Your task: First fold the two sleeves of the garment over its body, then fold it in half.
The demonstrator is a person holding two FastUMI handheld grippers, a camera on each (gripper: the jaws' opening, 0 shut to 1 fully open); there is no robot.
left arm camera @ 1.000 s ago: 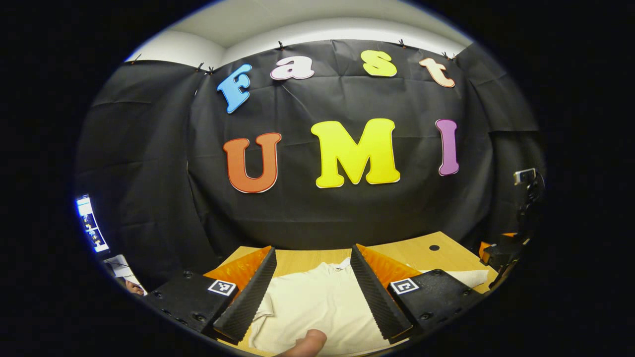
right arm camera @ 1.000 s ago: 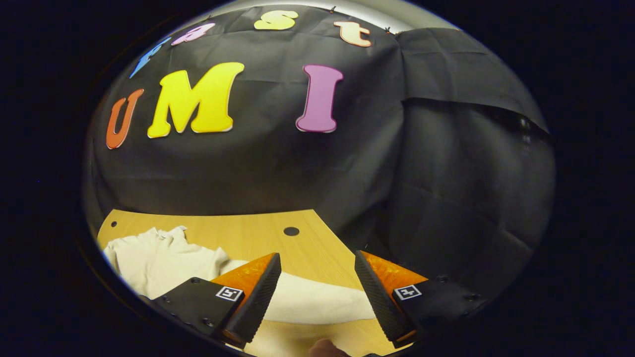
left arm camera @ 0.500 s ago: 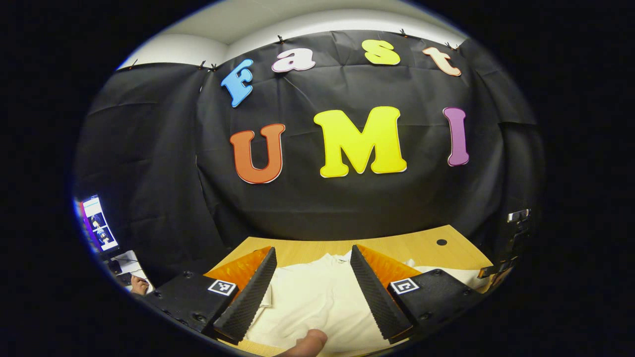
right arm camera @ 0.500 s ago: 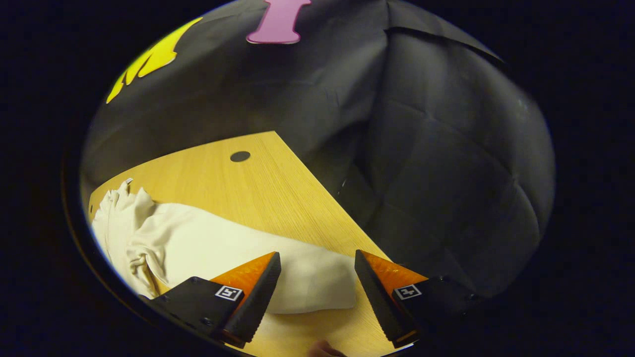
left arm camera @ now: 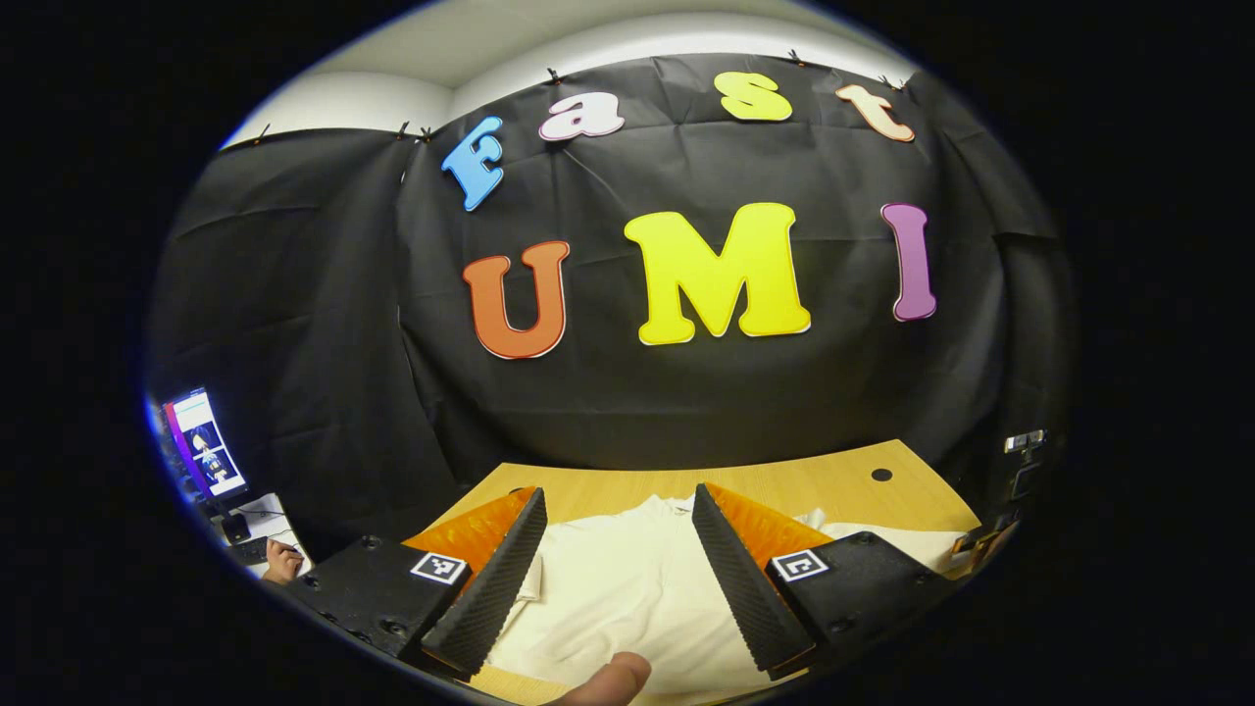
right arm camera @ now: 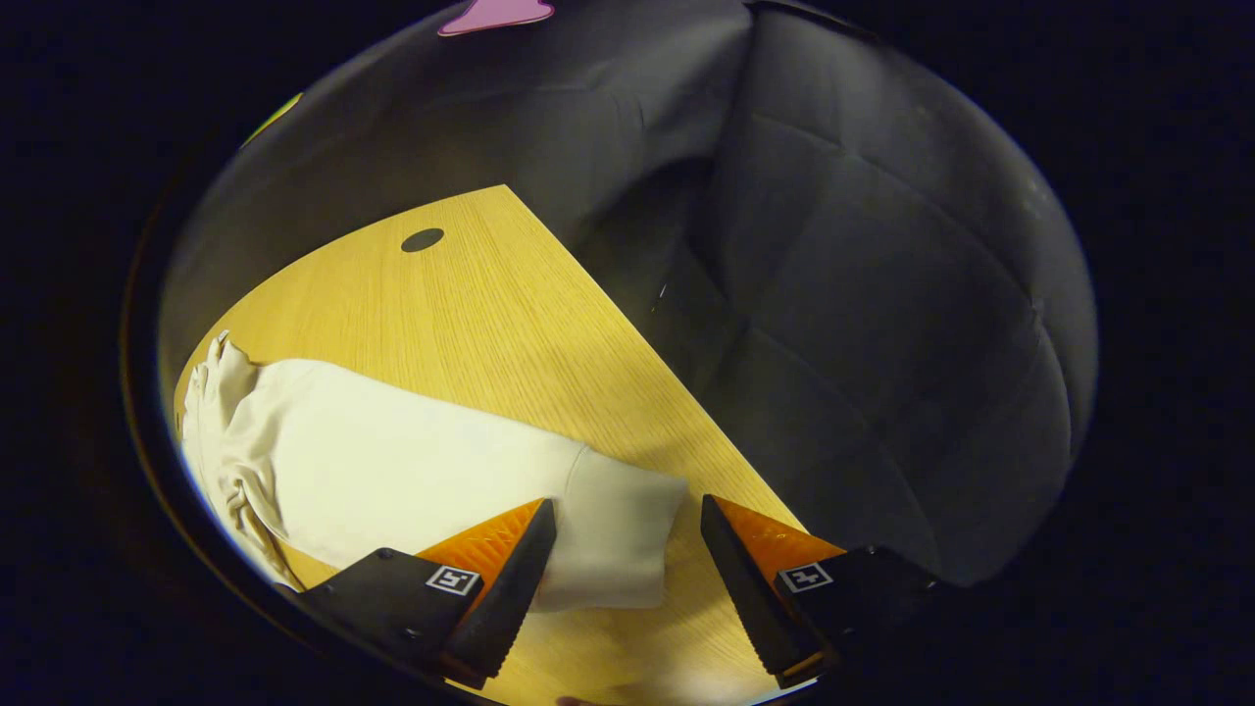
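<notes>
Cream cloth, soft and light, likely to sag and slide: the garment (left arm camera: 618, 588) lies low centre on the table (right arm camera: 510, 304). Its sleeve (right arm camera: 412, 480) stretches lower left; pinch its cuff. Left gripper (left arm camera: 613, 559) and right gripper (right arm camera: 627, 554) gape, holding nothing.

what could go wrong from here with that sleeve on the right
1. The sleeve cuff lies near the table edge; a pull outward could drag it off.
2. The right hand-held gripper is open with the cuff between its fingers; shutting too shallow may catch only the top layer.
3. The left hand-held gripper hovers open over the garment's body, so nothing pins it if the sleeve is tugged.
</notes>
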